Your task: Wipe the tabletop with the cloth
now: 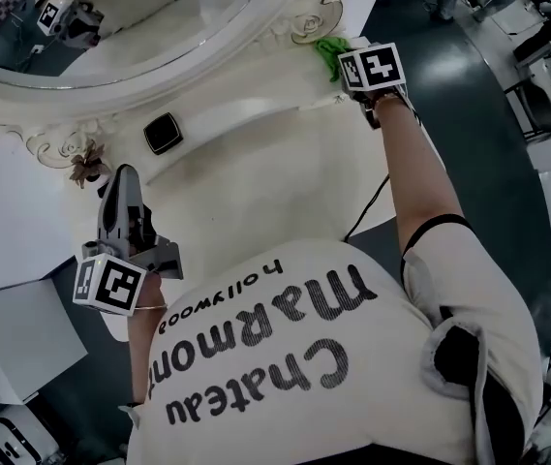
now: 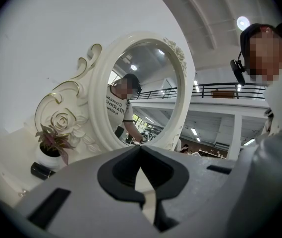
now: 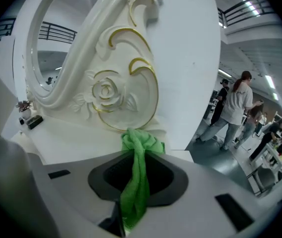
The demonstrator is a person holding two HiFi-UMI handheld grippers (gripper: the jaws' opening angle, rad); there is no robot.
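A green cloth (image 3: 137, 177) is pinched in my right gripper (image 3: 133, 155), bunched up and sticking out past the jaws. In the head view the green cloth (image 1: 332, 54) lies at the far right corner of the white tabletop (image 1: 256, 172), by the mirror's carved base, with the right gripper (image 1: 352, 74) on it. My left gripper (image 1: 120, 184) hovers over the tabletop's left side with its jaws shut and nothing between them. In the left gripper view the left gripper (image 2: 141, 150) points at the mirror.
A large oval mirror (image 1: 130, 27) in a white carved frame stands along the back. A small black box (image 1: 163, 133) lies on the raised ledge. A little potted plant (image 1: 86, 166) stands at the left. A dark cable (image 1: 367, 211) hangs off the front edge.
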